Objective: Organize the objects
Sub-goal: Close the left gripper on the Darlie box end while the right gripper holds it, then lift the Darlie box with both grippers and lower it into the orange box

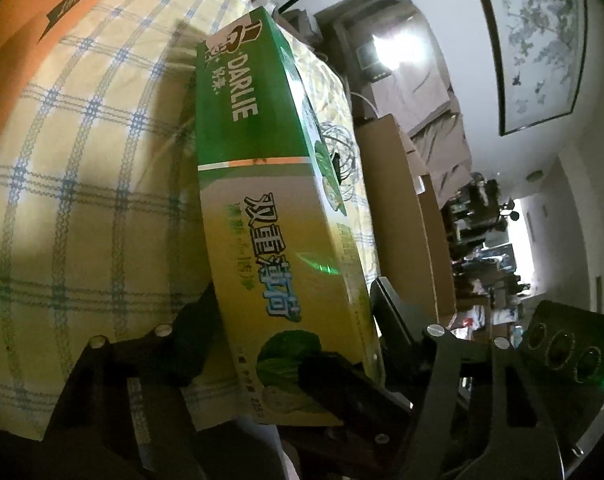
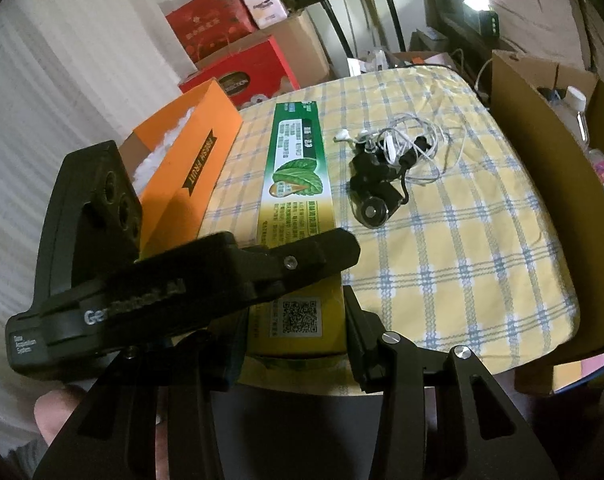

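We read "DARLIE" in white capitals on the green end of the toothpaste box [image 1: 261, 184], with large Chinese characters along its yellow half. At middle left of the right wrist view, the orange box [image 2: 197, 152] carries a dark ribbon reading "FRESH FRUIT". At lower left, the left gripper [image 2: 205, 276] bears "Gen" and "Data Acquisition System".

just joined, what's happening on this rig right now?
A person is tidying a table covered in checked cloth, with tongs in each hand. Both tongs are on the near end of one Darlie toothpaste box: the right tongs grip it, and the left tongs straddle it, though I can't tell if they press. An orange fruit box and tangled earphones lie untouched.
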`<action>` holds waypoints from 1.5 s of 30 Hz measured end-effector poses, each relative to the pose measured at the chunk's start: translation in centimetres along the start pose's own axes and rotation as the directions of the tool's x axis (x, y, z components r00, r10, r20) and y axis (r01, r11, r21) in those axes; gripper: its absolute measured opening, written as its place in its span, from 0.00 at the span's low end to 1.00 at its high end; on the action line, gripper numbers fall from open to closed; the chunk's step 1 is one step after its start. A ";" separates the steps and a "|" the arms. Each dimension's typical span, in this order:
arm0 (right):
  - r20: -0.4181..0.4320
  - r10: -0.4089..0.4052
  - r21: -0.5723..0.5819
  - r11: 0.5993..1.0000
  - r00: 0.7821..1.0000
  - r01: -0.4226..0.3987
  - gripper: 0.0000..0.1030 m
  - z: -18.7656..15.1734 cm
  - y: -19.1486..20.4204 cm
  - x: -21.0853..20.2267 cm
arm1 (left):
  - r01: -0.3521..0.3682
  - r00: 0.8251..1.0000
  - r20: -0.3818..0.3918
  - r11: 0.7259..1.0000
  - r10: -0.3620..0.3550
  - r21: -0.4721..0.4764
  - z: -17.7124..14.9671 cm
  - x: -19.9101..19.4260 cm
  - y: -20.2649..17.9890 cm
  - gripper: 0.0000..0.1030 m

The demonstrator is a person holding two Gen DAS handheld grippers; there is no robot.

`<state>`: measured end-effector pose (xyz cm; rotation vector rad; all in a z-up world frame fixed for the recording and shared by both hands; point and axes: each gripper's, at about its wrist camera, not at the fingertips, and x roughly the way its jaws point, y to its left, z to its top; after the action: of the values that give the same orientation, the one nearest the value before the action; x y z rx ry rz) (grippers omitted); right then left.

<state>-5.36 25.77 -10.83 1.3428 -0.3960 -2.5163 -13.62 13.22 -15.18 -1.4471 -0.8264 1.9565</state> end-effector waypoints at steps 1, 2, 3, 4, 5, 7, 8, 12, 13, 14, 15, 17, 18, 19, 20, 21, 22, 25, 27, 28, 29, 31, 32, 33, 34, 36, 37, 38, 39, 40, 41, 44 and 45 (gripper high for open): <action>0.003 0.001 -0.001 1.000 1.000 -0.001 0.41 0.0 0.1 -0.1 | 0.001 1.000 0.005 1.000 -0.001 0.005 0.0 -0.2 -0.1 0.67; 0.006 0.003 -0.002 1.000 1.000 -0.003 0.41 0.0 0.1 -0.3 | 0.003 1.000 0.007 1.000 -0.003 0.010 0.1 -0.4 -0.3 0.67; 0.012 0.002 -0.004 1.000 1.000 -0.002 0.41 0.1 0.3 -0.5 | 0.006 1.000 0.010 1.000 -0.007 0.016 0.0 -0.7 -0.5 0.67; 0.017 0.003 -0.005 1.000 1.000 -0.003 0.41 0.1 0.4 -0.8 | 0.009 1.000 0.013 1.000 -0.010 0.024 0.1 -0.9 -0.7 0.67; 0.022 0.005 -0.006 1.000 1.000 -0.005 0.41 0.2 0.5 -1.0 | 0.011 1.000 0.015 0.999 -0.012 0.030 0.2 -1.1 -1.0 0.66; 0.027 0.011 -0.010 1.000 1.000 -0.011 0.41 0.4 0.7 -1.4 | 0.013 1.000 0.021 0.999 -0.013 0.038 0.4 -1.8 -1.2 0.66; 0.030 0.016 -0.011 1.000 0.999 -0.016 0.41 0.6 0.9 -1.6 | 0.012 1.000 0.028 0.999 -0.014 0.039 0.5 -2.2 -1.3 0.66; 0.045 0.037 -0.022 0.999 0.998 -0.036 0.41 1.5 2.0 -2.3 | 0.020 0.998 0.057 0.999 -0.023 0.047 1.1 -3.9 -1.9 0.66; 0.050 0.041 -0.028 0.999 0.998 -0.040 0.41 1.7 2.3 -2.5 | 0.023 0.997 0.069 0.998 -0.026 0.050 1.3 -4.5 -2.0 0.65; 0.055 0.047 -0.036 0.998 0.997 -0.045 0.41 2.0 2.8 -2.7 | 0.025 0.996 0.080 0.998 -0.029 0.053 1.5 -5.1 -2.2 0.65; 0.063 0.051 -0.046 0.998 0.997 -0.048 0.41 2.3 3.4 -3.0 | 0.028 0.995 0.092 0.998 -0.033 0.057 1.7 -5.7 -2.4 0.65; 0.075 0.061 -0.068 0.996 0.995 -0.056 0.41 2.8 4.6 -3.4 | 0.022 0.992 0.119 0.998 -0.030 0.066 2.0 -7.0 -2.6 0.65; 0.077 0.067 -0.076 0.995 0.995 -0.061 0.41 3.1 5.0 -3.5 | 0.019 0.991 0.131 0.998 -0.028 0.067 2.3 -7.6 -2.6 0.65; 0.077 0.073 -0.085 0.994 0.994 -0.067 0.41 3.4 5.5 -3.5 | 0.015 0.990 0.141 0.998 -0.023 0.064 2.5 -8.3 -2.5 0.65; 0.074 0.080 -0.093 0.993 0.994 -0.073 0.41 3.7 6.1 -3.5 | 0.013 0.989 0.149 0.998 -0.022 0.061 2.8 -8.8 -2.2 0.65; 0.073 0.086 -0.104 0.992 0.994 -0.078 0.41 4.0 6.8 -3.4 | 0.012 0.987 0.160 0.998 -0.021 0.055 3.1 -9.4 -2.0 0.65; 0.072 0.092 -0.112 0.990 0.993 -0.083 0.41 4.3 7.3 -3.4 | 0.007 0.985 0.171 0.999 -0.016 0.049 3.4 -10.0 -1.8 0.65; 0.062 0.122 -0.134 0.985 0.991 -0.112 0.41 5.0 9.1 -2.6 | -0.015 0.980 0.199 0.999 0.008 0.031 4.2 -11.8 -0.7 0.65; 0.052 0.147 -0.148 0.979 0.988 -0.138 0.41 5.4 10.4 -1.8 | -0.033 0.976 0.215 0.999 0.029 0.016 4.5 -13.0 0.3 0.65; 0.045 0.158 -0.152 0.977 0.986 -0.150 0.41 5.6 11.0 -1.3 | -0.045 0.973 0.225 0.999 0.043 0.004 4.7 -13.6 0.9 0.65; 0.036 0.172 -0.157 0.974 0.984 -0.164 0.41 5.8 11.6 -0.8 | -0.056 0.971 0.232 0.998 0.056 -0.007 4.9 -14.2 1.5 0.65; 0.018 0.198 -0.163 0.968 0.980 -0.193 0.41 6.1 12.9 0.5 | -0.086 0.966 0.243 0.996 0.091 -0.032 5.2 -15.4 2.8 0.65; 0.007 0.215 -0.162 0.964 0.977 -0.211 0.41 6.3 13.5 1.1 | -0.097 0.964 0.245 0.995 0.103 -0.038 5.3 -15.7 3.3 0.65; -0.002 0.231 -0.161 0.960 0.973 -0.228 0.41 6.3 14.0 1.8 | -0.113 0.961 0.249 0.992 0.122 -0.048 5.4 -16.2 3.9 0.65; -0.011 0.246 -0.160 0.956 0.969 -0.244 0.41 6.5 14.4 2.4 | -0.130 0.957 0.255 0.990 0.141 -0.058 5.5 -16.7 4.6 0.65; -0.029 0.277 -0.159 0.947 0.961 -0.278 0.41 6.8 15.5 3.7 | -0.144 0.952 0.261 0.986 0.161 -0.082 5.8 -17.6 6.0 0.65; -0.034 0.282 -0.162 0.945 0.959 -0.284 0.41 6.9 16.0 4.2 | -0.151 0.949 0.264 0.984 0.170 -0.090 5.7 -18.0 6.5 0.65; -0.045 0.292 -0.159 0.942 0.955 -0.295 0.41 7.1 16.4 4.7 | -0.161 0.946 0.266 0.982 0.183 -0.102 5.9 -18.4 7.1 0.65; -0.056 0.303 -0.156 0.938 0.951 -0.308 0.41 7.1 16.9 5.4 | -0.165 0.945 0.267 0.980 0.189 -0.109 5.9 -18.6 7.5 0.64; -0.064 0.311 -0.152 0.936 0.948 -0.318 0.41 7.2 17.2 5.8 | -0.171 0.943 0.268 0.978 0.198 -0.121 6.0 -18.9 8.2 0.64; -0.073 0.319 -0.148 0.934 0.945 -0.327 0.41 7.1 17.6 6.3 | -0.176 0.941 0.268 0.976 0.205 -0.128 6.1 -19.1 8.7 0.63; -0.102 0.337 -0.134 0.927 0.936 -0.349 0.41 7.2 18.3 7.7 | -0.189 0.938 0.264 0.970 0.223 -0.150 6.2 -19.6 9.9 0.63; -0.113 0.344 -0.127 0.925 0.932 -0.357 0.41 7.3 18.5 8.2 | -0.193 0.937 0.261 0.968 0.230 -0.158 6.4 -19.6 10.1 0.63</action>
<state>-14.07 6.55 -6.62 1.2016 -0.3873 -2.1398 -15.50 -8.88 -9.26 -1.4017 -0.9691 2.3480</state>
